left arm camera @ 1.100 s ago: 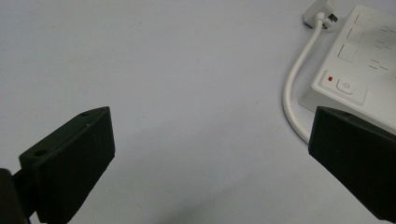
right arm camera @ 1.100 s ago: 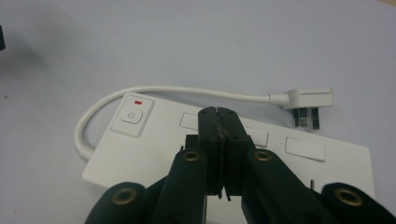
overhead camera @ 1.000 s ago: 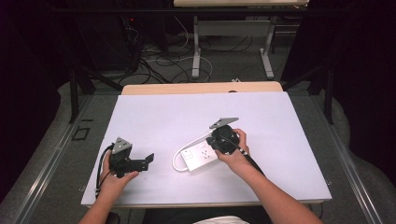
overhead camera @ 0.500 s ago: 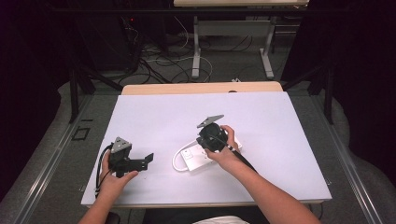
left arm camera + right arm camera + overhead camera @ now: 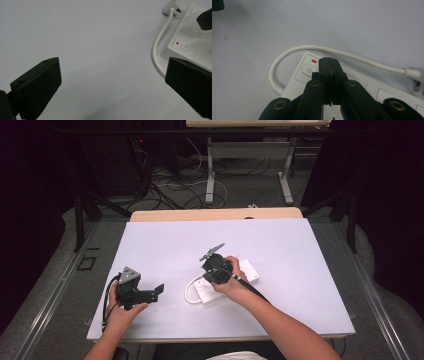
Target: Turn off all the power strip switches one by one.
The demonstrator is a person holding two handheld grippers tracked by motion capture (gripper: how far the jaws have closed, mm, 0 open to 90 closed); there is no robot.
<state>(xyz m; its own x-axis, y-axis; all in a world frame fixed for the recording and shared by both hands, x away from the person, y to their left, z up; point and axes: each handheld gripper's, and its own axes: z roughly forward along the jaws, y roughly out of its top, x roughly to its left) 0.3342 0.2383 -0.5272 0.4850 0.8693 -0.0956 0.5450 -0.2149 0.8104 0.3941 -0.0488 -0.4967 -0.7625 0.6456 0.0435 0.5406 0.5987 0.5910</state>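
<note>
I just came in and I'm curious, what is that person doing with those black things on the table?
A person holds a hand-held gripper in each hand over a white table. The right hand-held gripper is shut, with its tips hovering near the power button of a white power strip. The strip's white cord curls beside it. The left hand-held gripper is open and waits off to the side, holding nothing.

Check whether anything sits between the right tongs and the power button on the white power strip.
Nothing visible does. The right tongs, shut, hover just beside the power button on the power strip; its cord loops around behind, clear of the path.
</note>
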